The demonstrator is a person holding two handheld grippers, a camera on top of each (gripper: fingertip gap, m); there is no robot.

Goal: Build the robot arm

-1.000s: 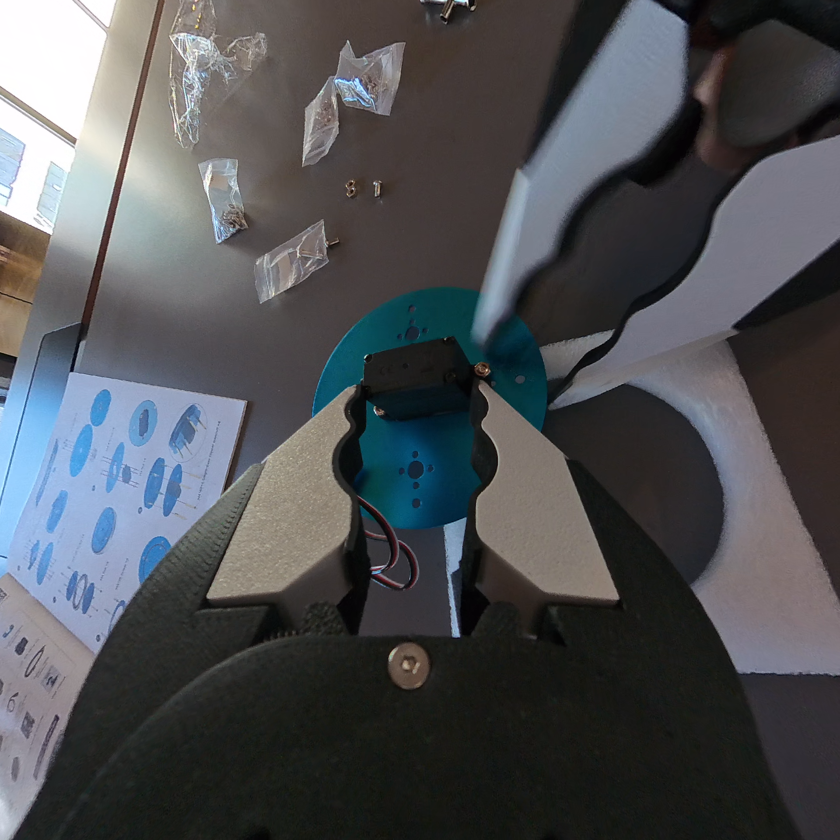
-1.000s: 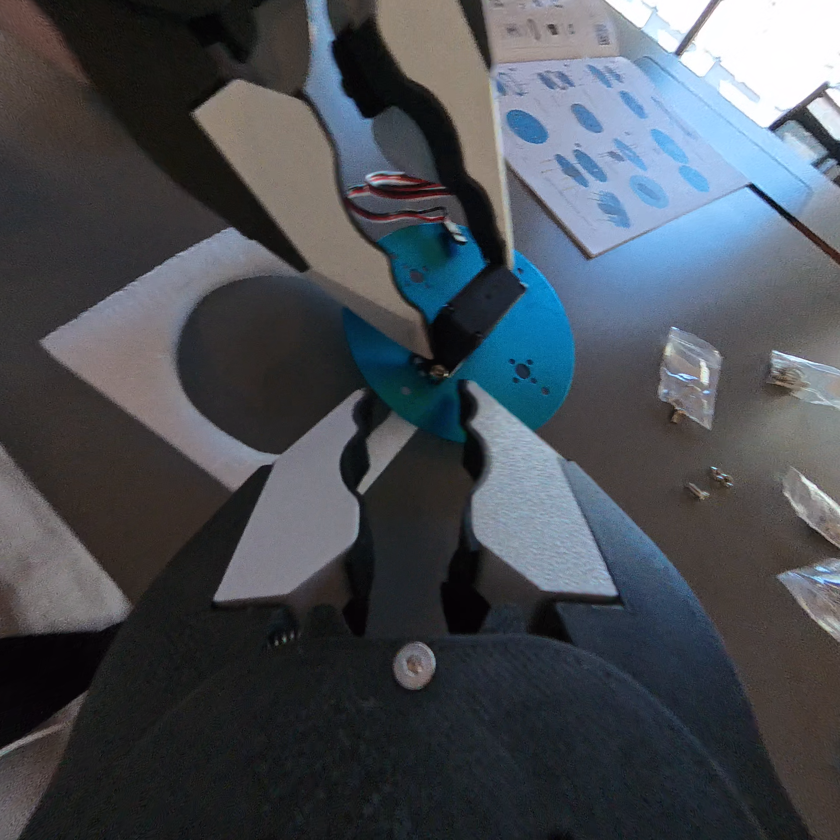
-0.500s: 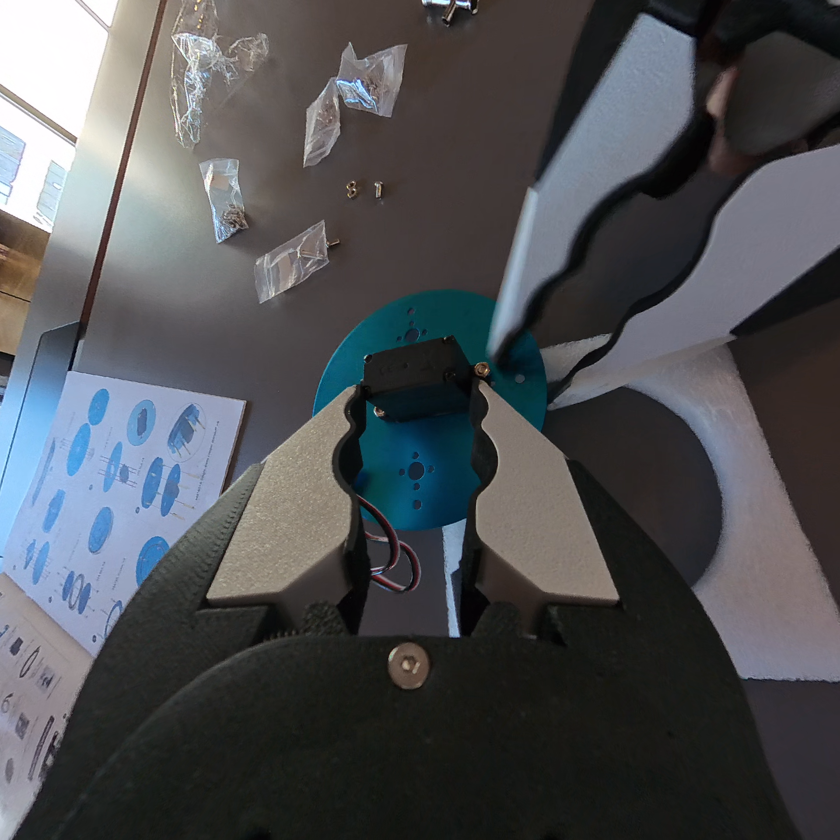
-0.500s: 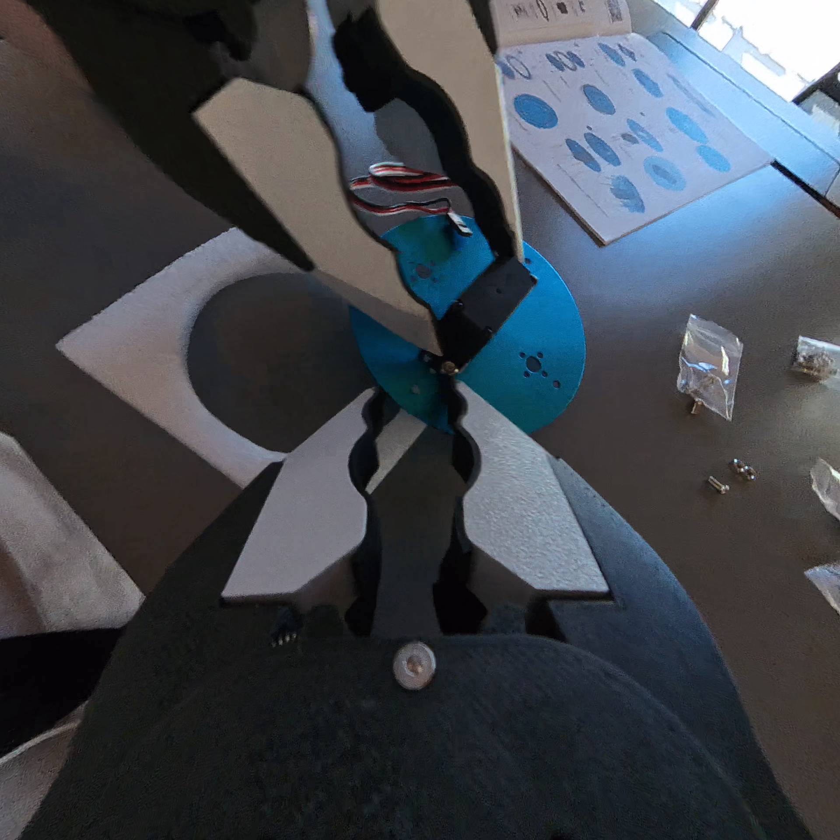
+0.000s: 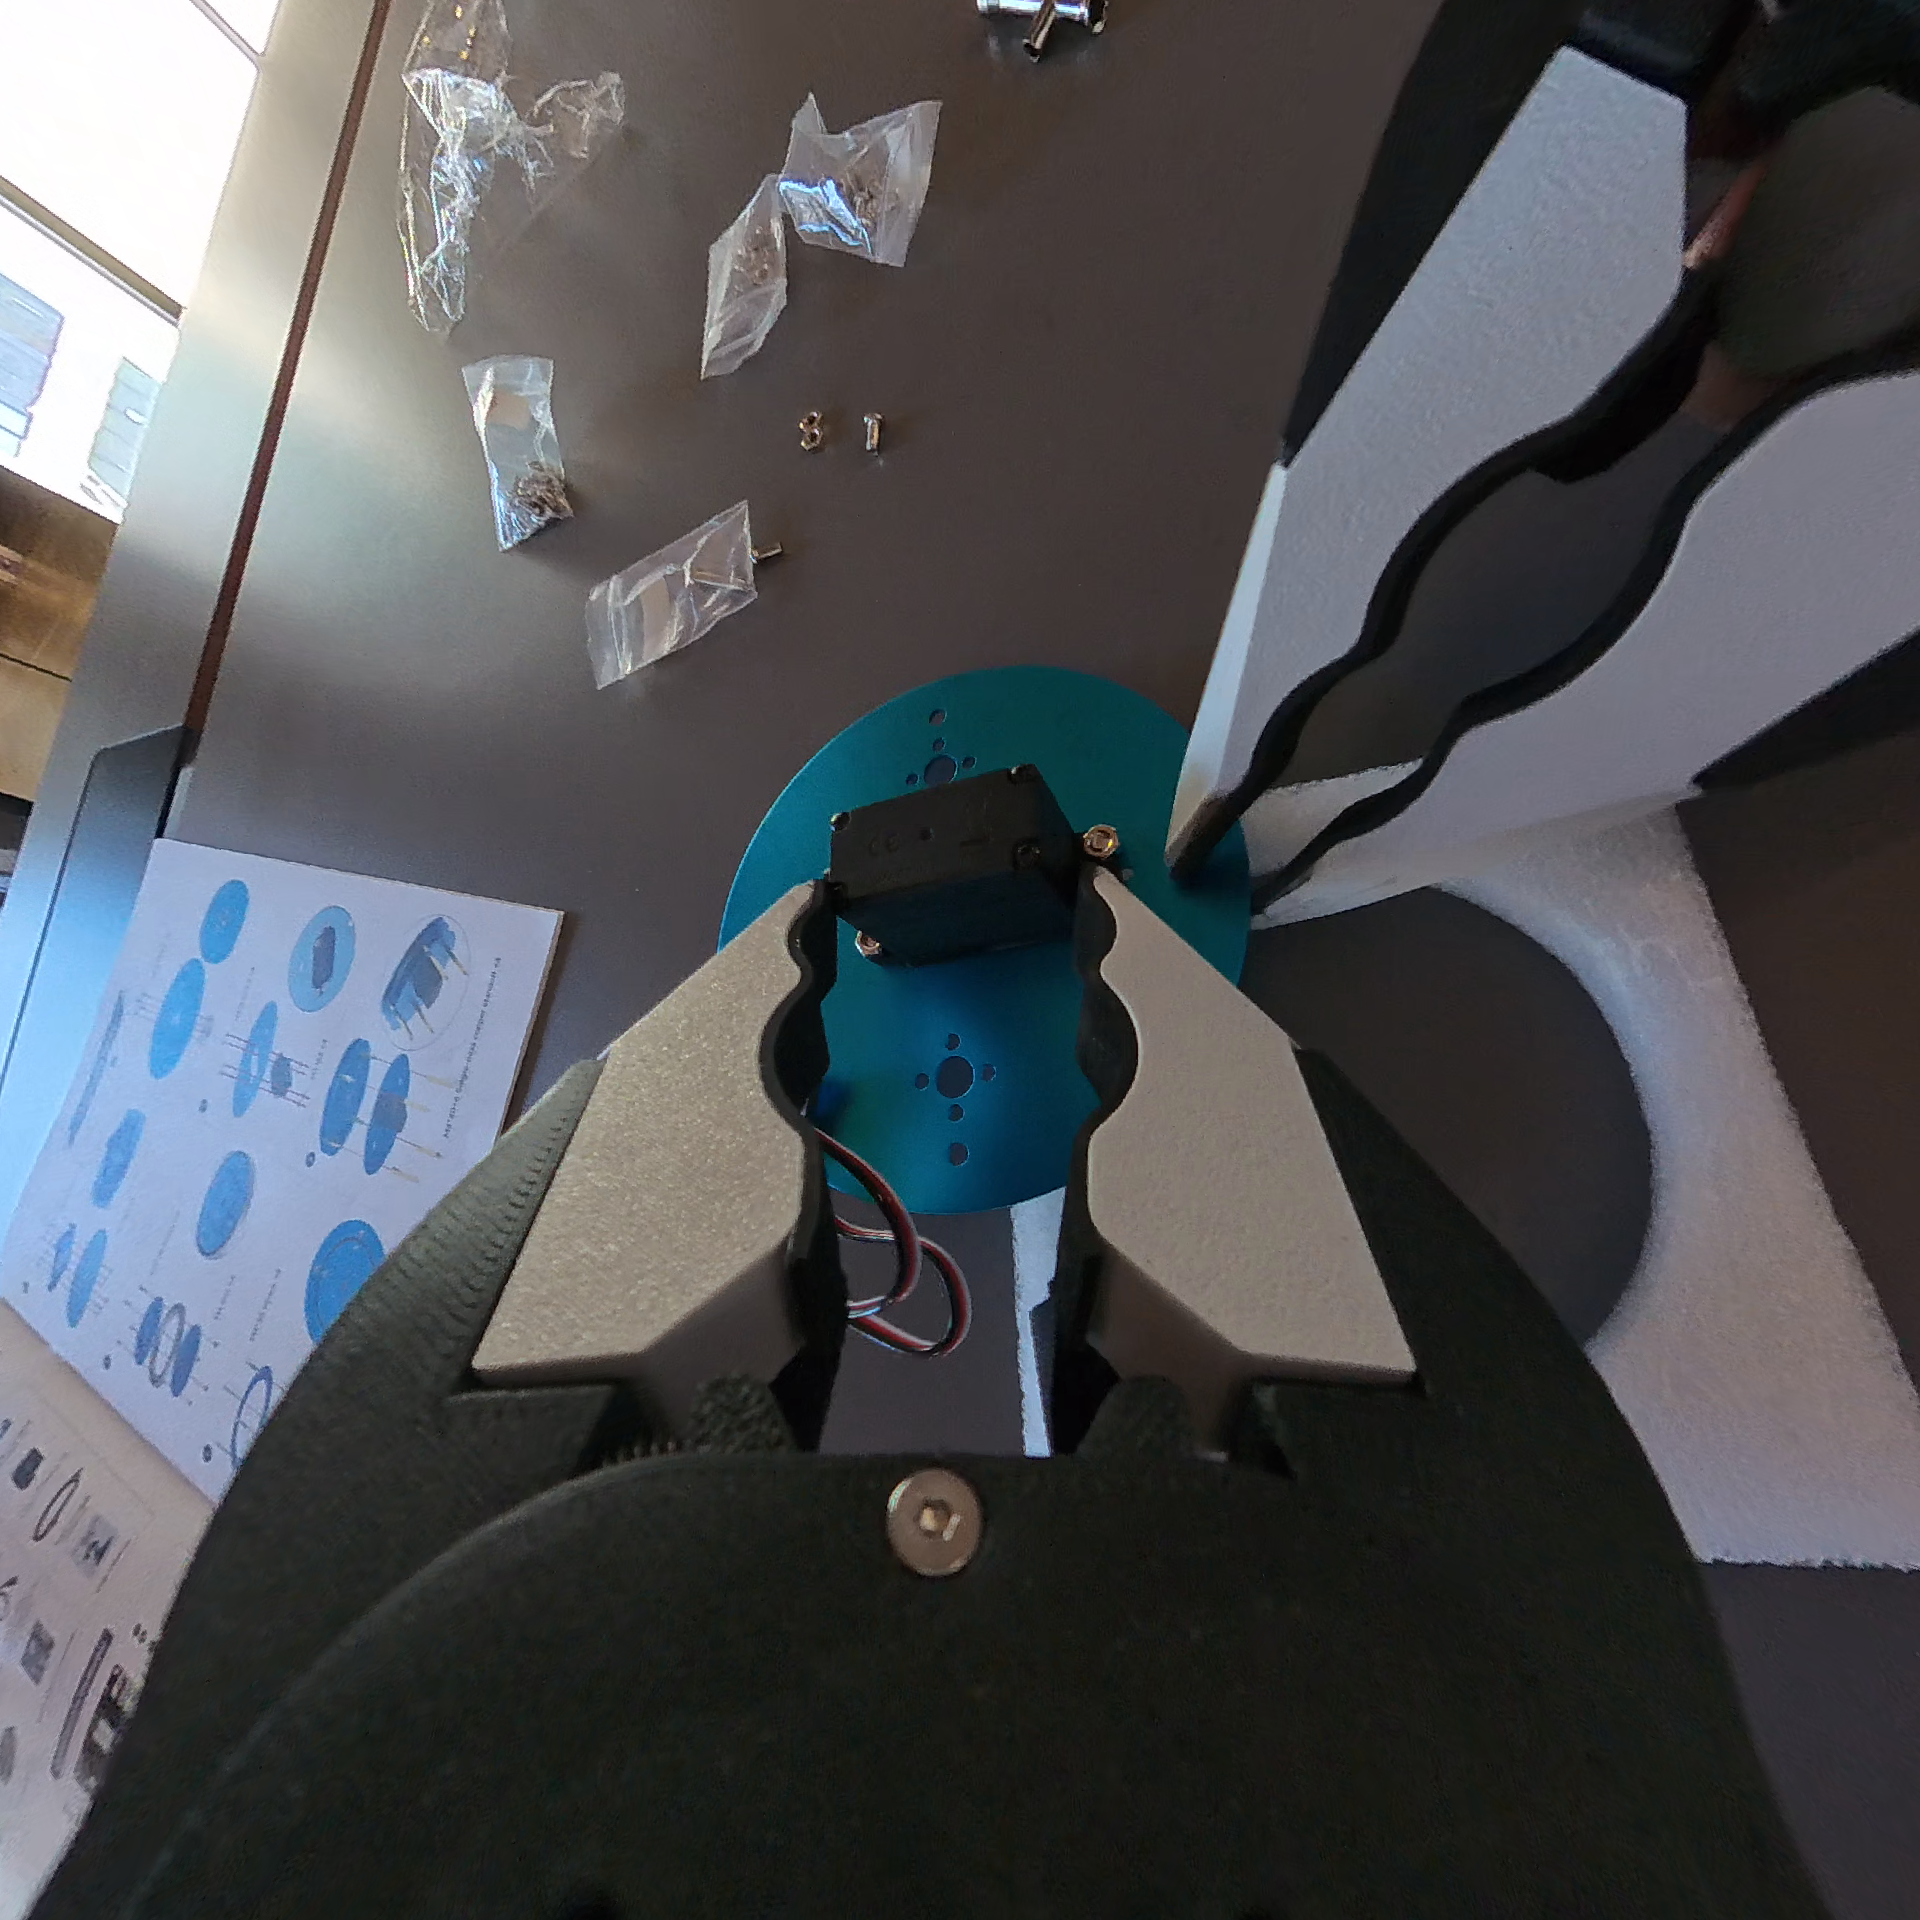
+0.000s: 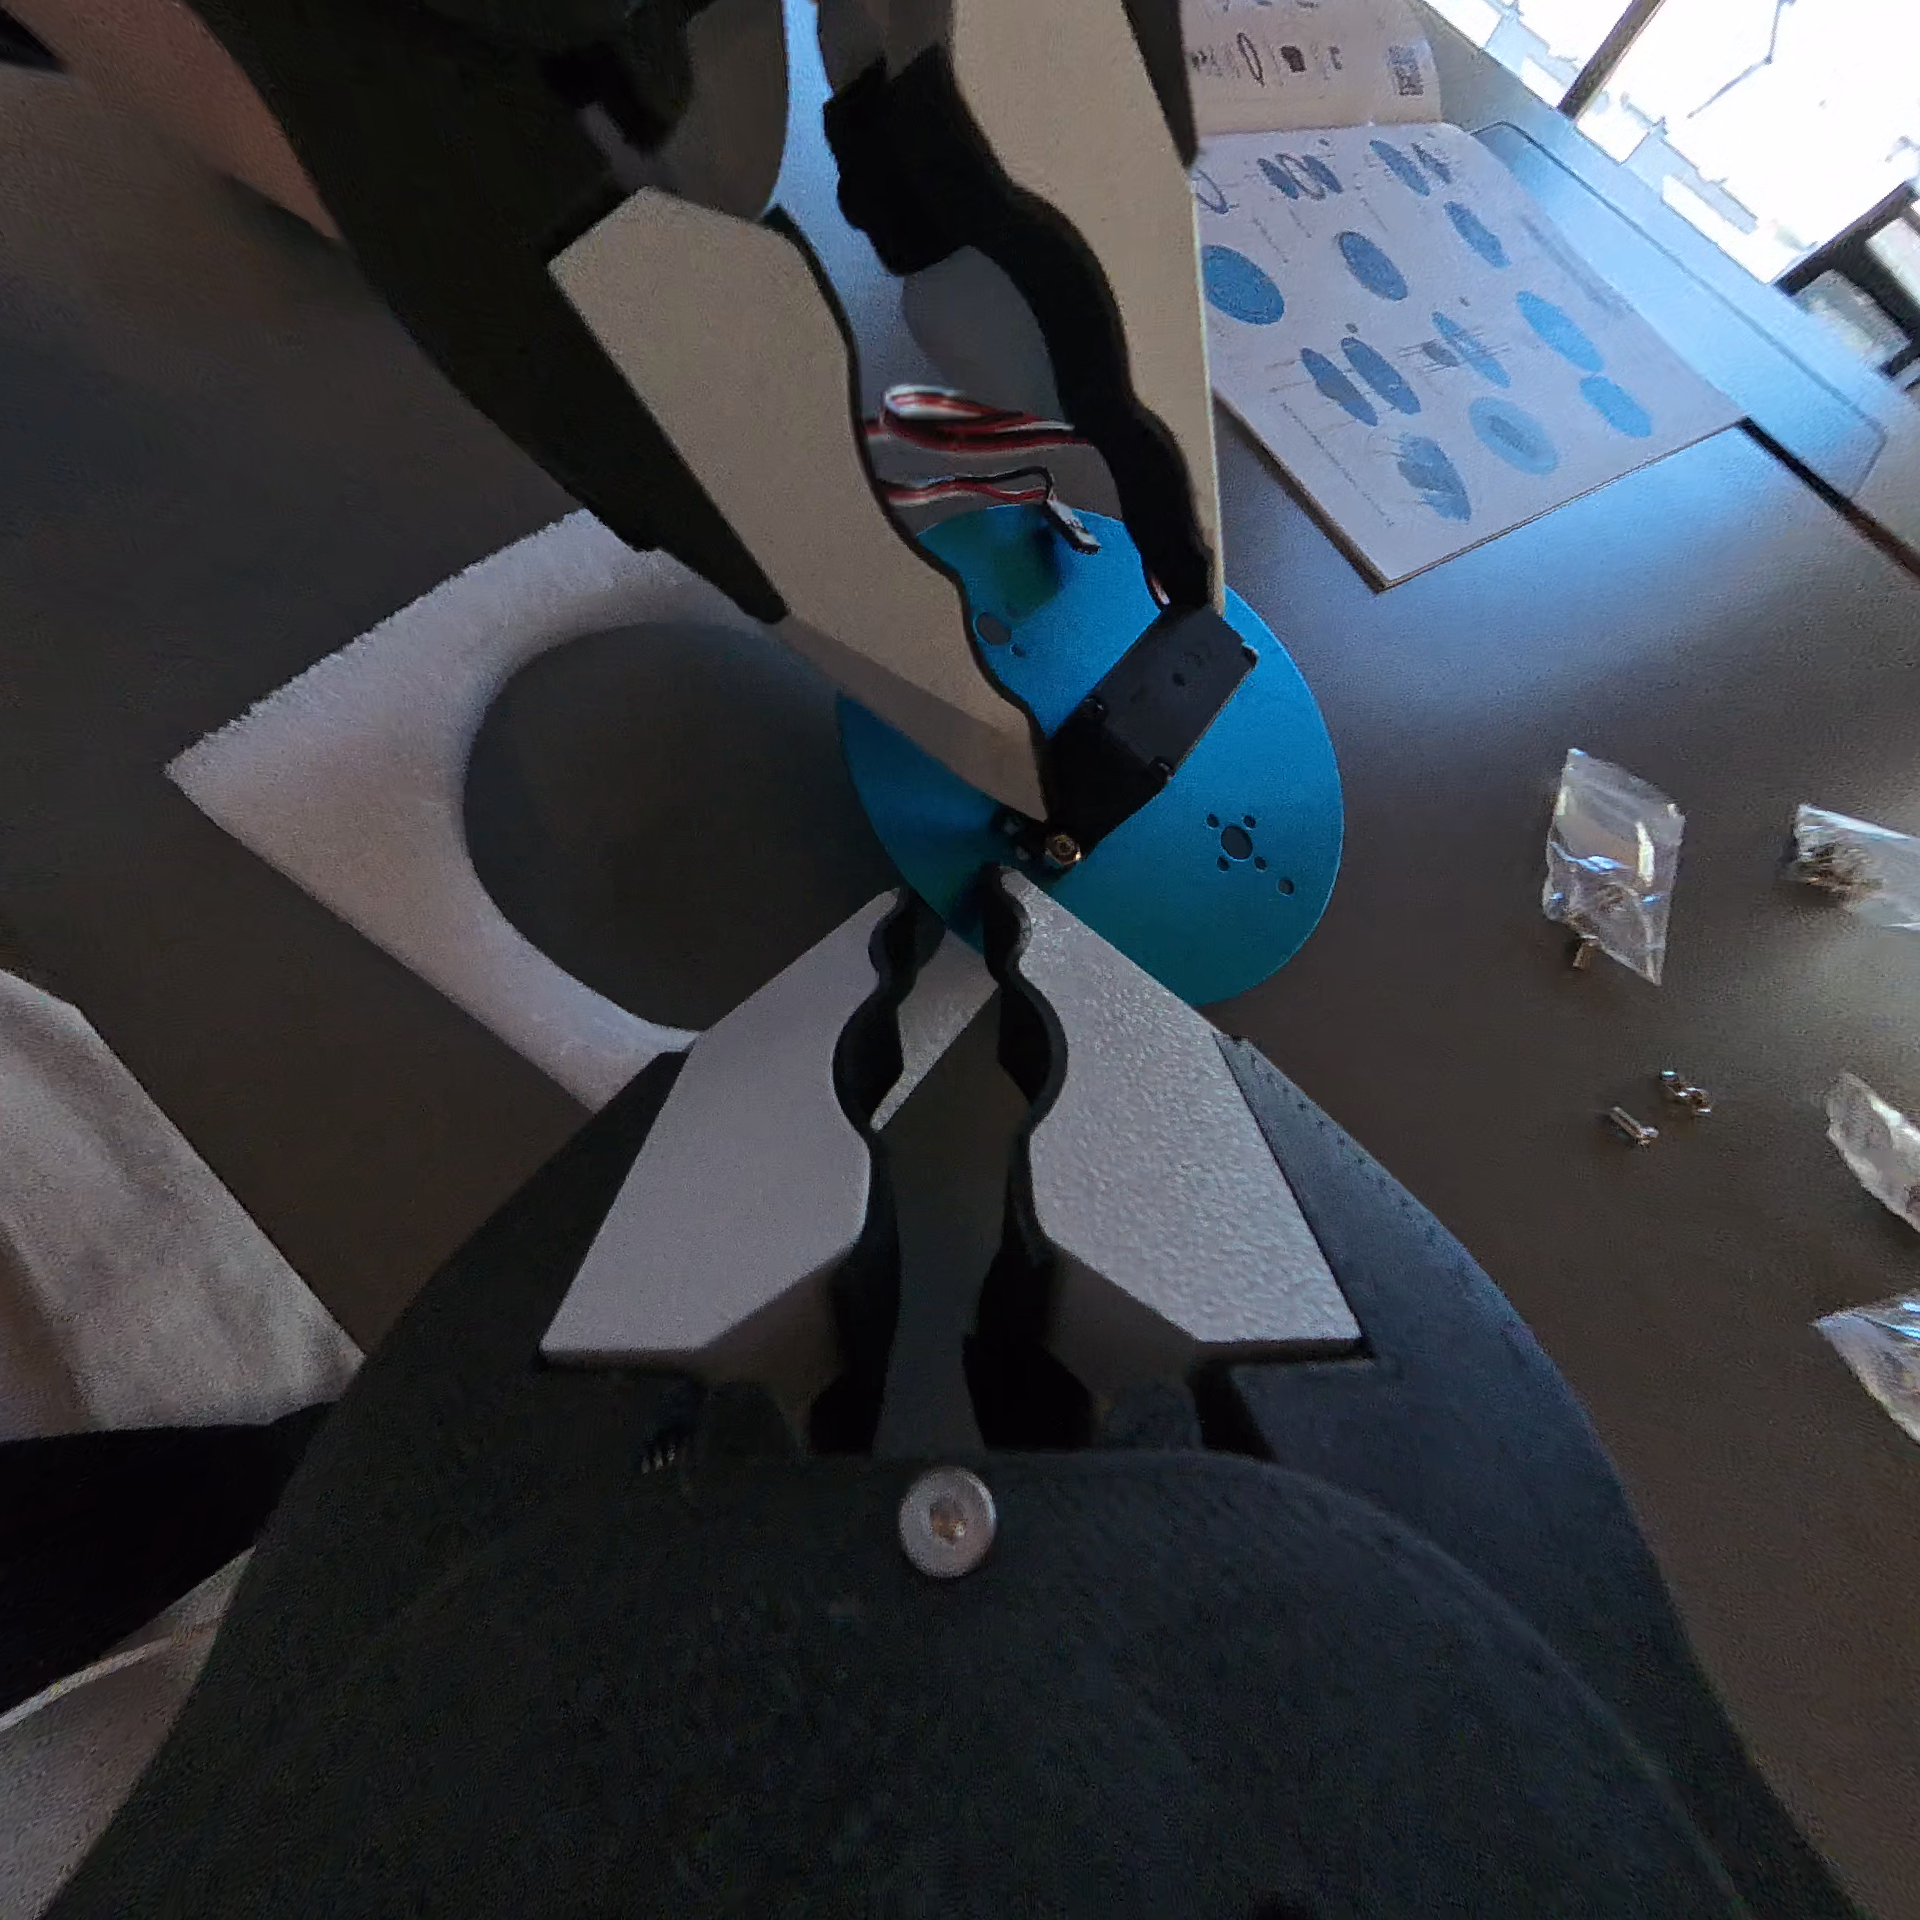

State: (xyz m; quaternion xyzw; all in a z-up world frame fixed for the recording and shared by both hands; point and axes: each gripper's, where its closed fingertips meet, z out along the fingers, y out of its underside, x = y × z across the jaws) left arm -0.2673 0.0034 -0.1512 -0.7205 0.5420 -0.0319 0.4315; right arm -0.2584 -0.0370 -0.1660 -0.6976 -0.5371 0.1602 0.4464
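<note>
My left gripper [image 5: 956,891] is shut on a small black servo [image 5: 951,862] and holds it on a blue round plate [image 5: 966,1049] with holes. A brass screw head [image 5: 1101,836] sits at the servo's right corner. Red, white and black wires [image 5: 904,1278] trail from the servo. My right gripper [image 6: 951,894] has its jaws a narrow gap apart, with nothing between them. Its tips are at the rim of the blue plate [image 6: 1226,904], just short of the brass screw [image 6: 1062,847]. The left gripper [image 6: 1117,707] and servo [image 6: 1184,686] show there too, and the right gripper [image 5: 1231,878] shows in the left wrist view.
A white foam sheet [image 5: 1766,1299] with a round cut-out lies beside the plate on the dark table. Several small clear bags of hardware [image 5: 675,592] and two loose screws [image 5: 842,431] lie beyond. A printed sheet with blue drawings [image 5: 260,1091] lies to the left.
My right gripper has moved in towards the plate's rim and its jaws have narrowed. The left gripper still holds the servo in the same place.
</note>
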